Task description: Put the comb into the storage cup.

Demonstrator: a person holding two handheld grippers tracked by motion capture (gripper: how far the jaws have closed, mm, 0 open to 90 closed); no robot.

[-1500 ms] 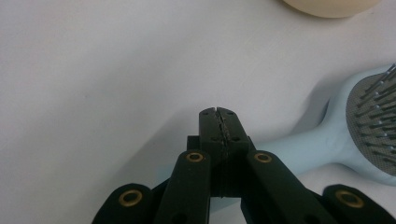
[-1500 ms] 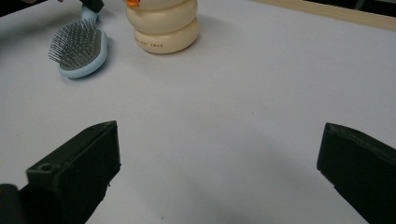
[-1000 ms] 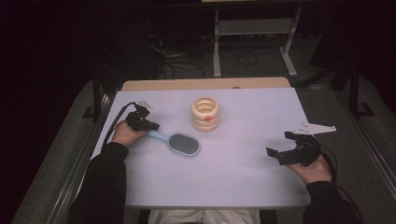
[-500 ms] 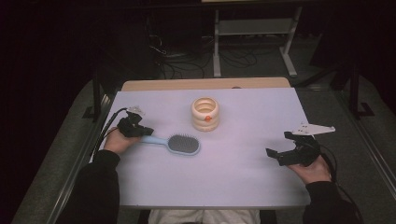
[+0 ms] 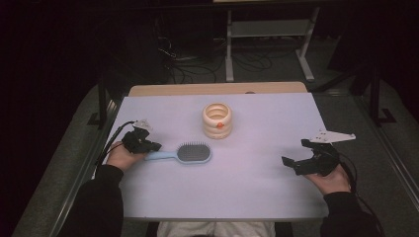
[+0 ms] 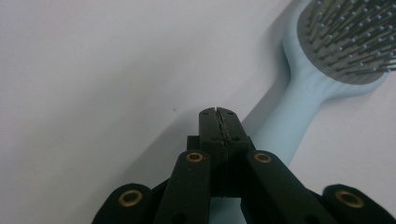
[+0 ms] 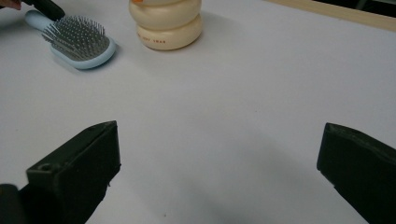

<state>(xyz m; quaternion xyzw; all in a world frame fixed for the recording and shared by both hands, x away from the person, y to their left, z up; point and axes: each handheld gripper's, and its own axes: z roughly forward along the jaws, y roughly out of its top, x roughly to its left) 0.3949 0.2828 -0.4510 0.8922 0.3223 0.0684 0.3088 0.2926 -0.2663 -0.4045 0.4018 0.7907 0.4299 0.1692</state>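
Observation:
A light blue hairbrush (image 5: 187, 153) lies bristles up, left of the table's middle; it is also in the left gripper view (image 6: 299, 102) and the right gripper view (image 7: 79, 39). At the brush's handle end my left gripper (image 5: 150, 146) is shut, its jaws pressed together with nothing between them (image 6: 218, 112). The handle runs just beside and under them. A cream ribbed jar (image 5: 217, 120) with an orange spot stands behind the brush (image 7: 166, 23). At the right, my right gripper (image 5: 295, 153) rests open over bare table (image 7: 219, 140).
The white table top (image 5: 257, 197) has a wooden strip (image 5: 217, 89) along its far edge. Beyond it, the dark floor holds cables and a metal stand (image 5: 267, 44). A person's dark sleeves come in from the near edge.
My left hand has moved left toward the table's edge, still shut. The brush's handle end has swung slightly toward the near side. The right hand has stayed still.

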